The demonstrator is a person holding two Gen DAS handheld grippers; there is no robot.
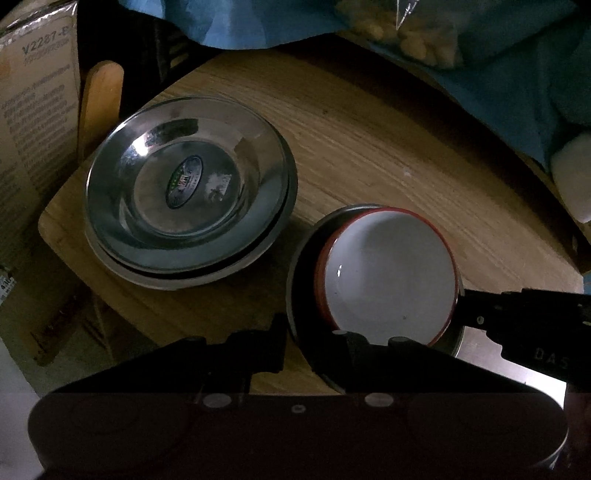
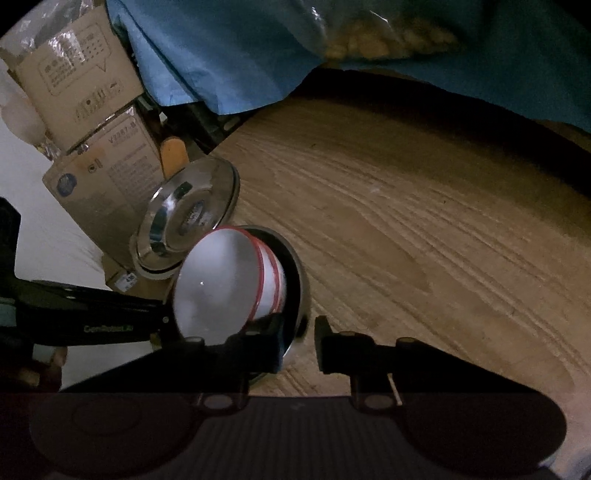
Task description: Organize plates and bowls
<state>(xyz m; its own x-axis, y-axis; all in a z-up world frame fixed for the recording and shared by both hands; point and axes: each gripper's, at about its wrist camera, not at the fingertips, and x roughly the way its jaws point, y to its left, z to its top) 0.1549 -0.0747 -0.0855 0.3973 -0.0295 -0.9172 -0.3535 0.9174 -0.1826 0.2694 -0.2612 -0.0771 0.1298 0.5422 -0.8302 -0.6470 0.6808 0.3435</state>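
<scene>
Wooden table [image 1: 369,147] is carrying a stack of steel plates [image 1: 184,184] near its left corner, the top one showing an oval sticker in its middle. Just beside the stack, toward the near edge, a white bowl [image 1: 388,273] with a red rim is sitting nested inside a steel bowl [image 1: 295,273].

Both grippers are closing in on that pair from opposite sides. The left gripper [image 1: 316,343] is holding its jaws narrow across the steel bowl's near rim, one finger outside the wall; it seems to be pinching that rim, though the dim view is not showing whether the white bowl's edge is caught too. The right gripper [image 2: 299,343] is clamping the steel bowl's rim on the other side, one finger inside beside the white bowl and one outside.

Cardboard boxes [image 1: 33,129] are standing past the table's left edge, and a blue cloth [image 1: 258,22] is lying along the far side.
</scene>
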